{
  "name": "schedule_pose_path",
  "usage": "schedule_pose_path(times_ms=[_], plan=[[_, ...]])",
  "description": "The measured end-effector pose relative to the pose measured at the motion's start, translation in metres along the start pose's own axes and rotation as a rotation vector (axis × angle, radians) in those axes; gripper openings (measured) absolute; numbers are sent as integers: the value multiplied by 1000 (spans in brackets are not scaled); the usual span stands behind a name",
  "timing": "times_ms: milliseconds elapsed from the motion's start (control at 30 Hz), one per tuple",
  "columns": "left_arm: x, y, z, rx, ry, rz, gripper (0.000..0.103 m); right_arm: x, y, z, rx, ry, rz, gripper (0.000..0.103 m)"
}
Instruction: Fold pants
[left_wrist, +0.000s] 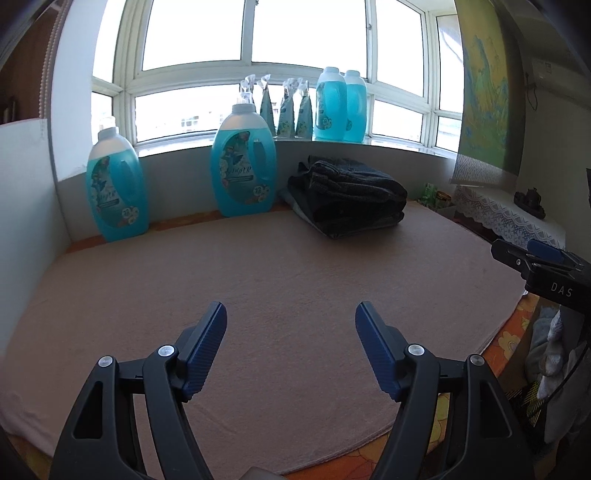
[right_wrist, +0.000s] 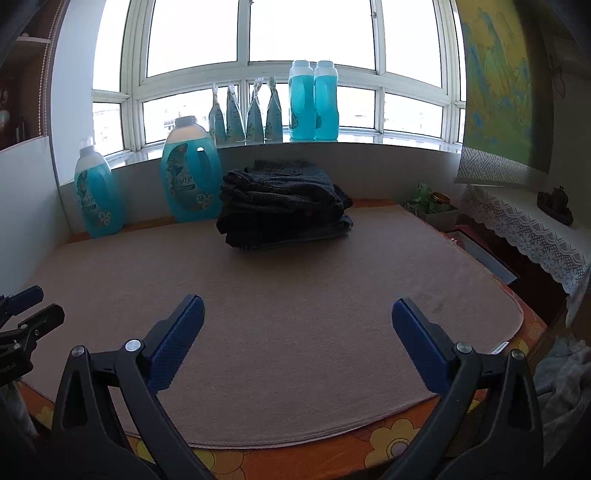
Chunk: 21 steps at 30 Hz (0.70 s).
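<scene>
A stack of folded dark pants (left_wrist: 347, 197) lies at the far side of a pink-beige mat (left_wrist: 258, 280), near the wall; it also shows in the right wrist view (right_wrist: 284, 205). My left gripper (left_wrist: 291, 314) is open and empty, held above the near part of the mat. My right gripper (right_wrist: 297, 308) is open and empty too, above the mat (right_wrist: 295, 332) well short of the stack. The right gripper shows at the right edge of the left wrist view (left_wrist: 543, 258), and the left gripper at the left edge of the right wrist view (right_wrist: 26, 310).
Two large blue detergent bottles (left_wrist: 243, 166) (left_wrist: 116, 188) stand at the mat's far edge. Refill pouches and two more bottles (left_wrist: 340, 105) stand on the windowsill. An orange flowered cloth (right_wrist: 399, 439) lies under the mat. A lace-covered shelf (right_wrist: 524, 229) and light cloth (right_wrist: 565, 380) are at the right.
</scene>
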<state>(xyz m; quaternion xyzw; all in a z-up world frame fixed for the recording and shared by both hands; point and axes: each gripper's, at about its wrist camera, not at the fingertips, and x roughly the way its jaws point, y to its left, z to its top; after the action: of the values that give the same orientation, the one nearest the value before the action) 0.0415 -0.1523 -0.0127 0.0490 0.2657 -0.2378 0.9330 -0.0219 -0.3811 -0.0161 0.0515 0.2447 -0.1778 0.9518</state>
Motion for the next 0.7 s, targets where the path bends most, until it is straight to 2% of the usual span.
schedule_pose_path(times_ms=[200, 267, 700], plan=[[-11, 6, -9, -54, 15, 16, 73, -11, -7, -3, 24, -13, -36, 103], [-13, 7, -9, -60, 16, 32, 82, -13, -7, -1, 19, -23, -46, 103], [-27, 13, -6, -65, -25, 111, 83, -14, -7, 2, 26, -32, -41, 103]])
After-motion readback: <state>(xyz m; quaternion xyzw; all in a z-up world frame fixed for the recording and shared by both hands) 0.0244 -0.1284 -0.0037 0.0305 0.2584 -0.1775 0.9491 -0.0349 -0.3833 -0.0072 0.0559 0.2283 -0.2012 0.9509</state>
